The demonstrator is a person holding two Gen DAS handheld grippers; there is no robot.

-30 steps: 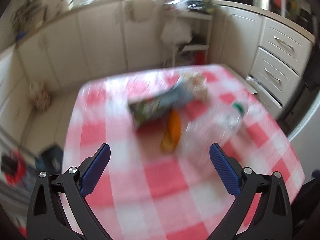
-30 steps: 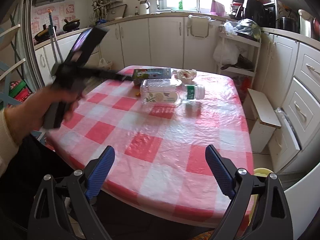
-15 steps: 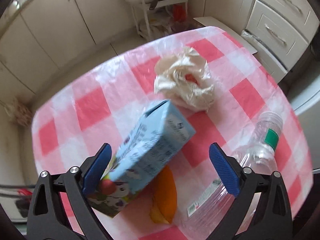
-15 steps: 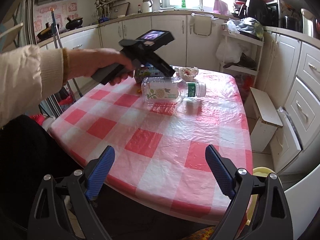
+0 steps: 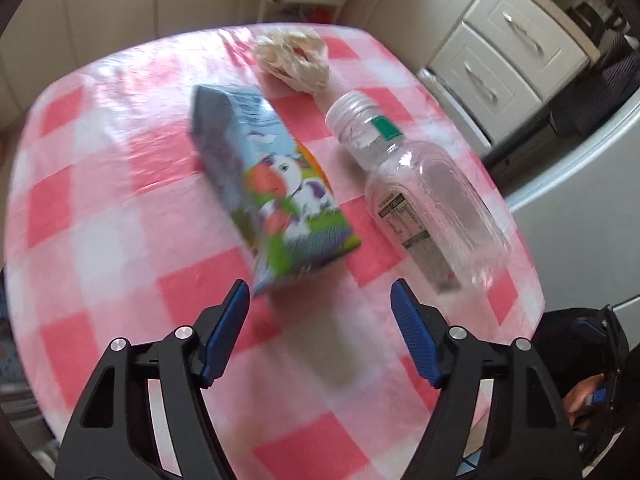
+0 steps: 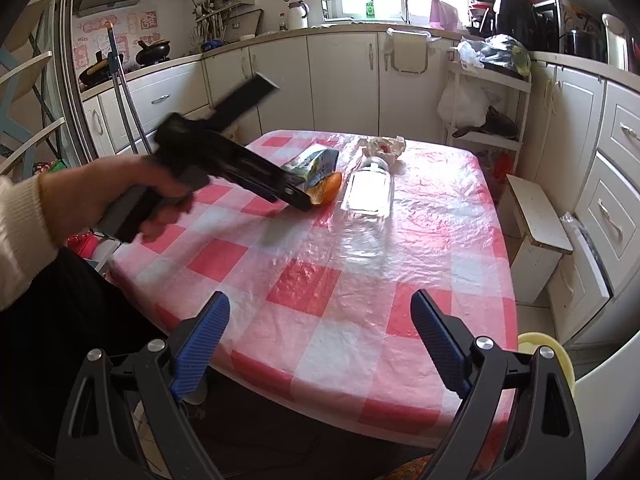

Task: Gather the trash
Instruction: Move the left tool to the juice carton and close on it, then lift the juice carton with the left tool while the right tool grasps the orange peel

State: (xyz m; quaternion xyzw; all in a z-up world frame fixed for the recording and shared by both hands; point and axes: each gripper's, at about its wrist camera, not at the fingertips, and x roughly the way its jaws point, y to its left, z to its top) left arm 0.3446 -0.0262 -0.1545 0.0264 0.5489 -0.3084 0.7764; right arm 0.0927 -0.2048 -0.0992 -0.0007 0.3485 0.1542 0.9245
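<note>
On the red-checked table (image 5: 120, 216) lie a blue milk carton (image 5: 272, 188) with a cow print, an orange peel (image 5: 316, 164) tucked behind it, a clear plastic bottle (image 5: 424, 192) and a crumpled paper wad (image 5: 294, 58). My left gripper (image 5: 318, 286) points steeply down at the carton's near end. Its jaws are closing and nothing is between the pads. In the right wrist view, a hand (image 6: 120, 196) holds the left gripper (image 6: 296, 196) low by the carton (image 6: 316, 160) and peel (image 6: 328, 192). My right gripper (image 6: 320, 296) hangs open over the table's near edge.
A white step stool (image 6: 536, 224) and drawers (image 6: 616, 216) stand to the right of the table. A yellow tub (image 6: 548, 348) shows at the table's near right corner. A wire rack with bags (image 6: 488, 80) is behind the table.
The left gripper has swung in over the table and dropped low by the carton, and its jaws have narrowed. The right gripper has not moved.
</note>
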